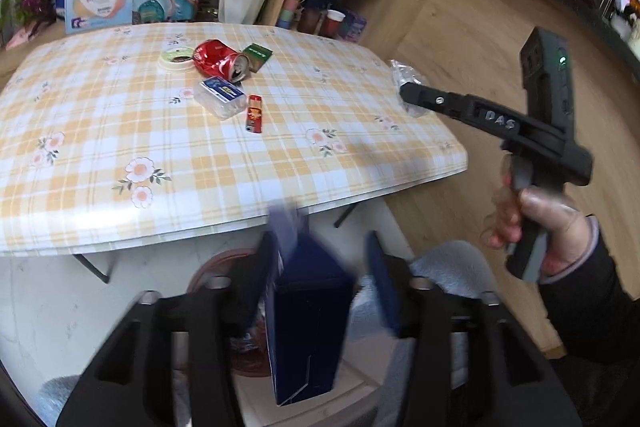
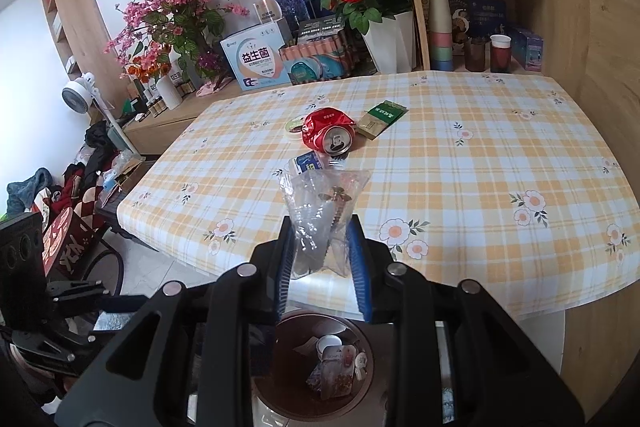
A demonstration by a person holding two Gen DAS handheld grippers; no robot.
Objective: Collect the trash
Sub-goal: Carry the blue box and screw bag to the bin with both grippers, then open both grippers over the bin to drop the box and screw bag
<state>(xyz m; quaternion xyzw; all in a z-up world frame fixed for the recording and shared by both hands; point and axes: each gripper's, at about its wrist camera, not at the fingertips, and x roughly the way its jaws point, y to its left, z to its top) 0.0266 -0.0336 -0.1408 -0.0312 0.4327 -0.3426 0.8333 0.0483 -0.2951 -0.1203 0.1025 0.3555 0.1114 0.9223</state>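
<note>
Two hands at work: both grippers hovered off the near edge of the surface (image 2: 500, 163), above the bin.
Surface: five pieces remained on the checked cloth, grouped near the middle.
Bin (image 2: 362, 383): stood on the floor below the right gripper, already holding a few wrappers.
Blue box (image 1: 310, 331): blurred between the left gripper's (image 1: 324, 283) fingers, which stood wide and seemed not to touch it; it looked to be dropping toward the bin.
Crushed can (image 2: 329, 134): lay on its side, touching the tape roll (image 2: 295, 126).
Green packet (image 2: 382, 118): just beside the can.
Plastic bag (image 2: 320, 223): pinched narrowly between the right gripper's (image 2: 320, 267) fingers, over the surface's edge.
Release, in my judgement: the bag should be carried back until it hung over the bin's mouth, lowered close, then let go, since light film drifts.
</note>
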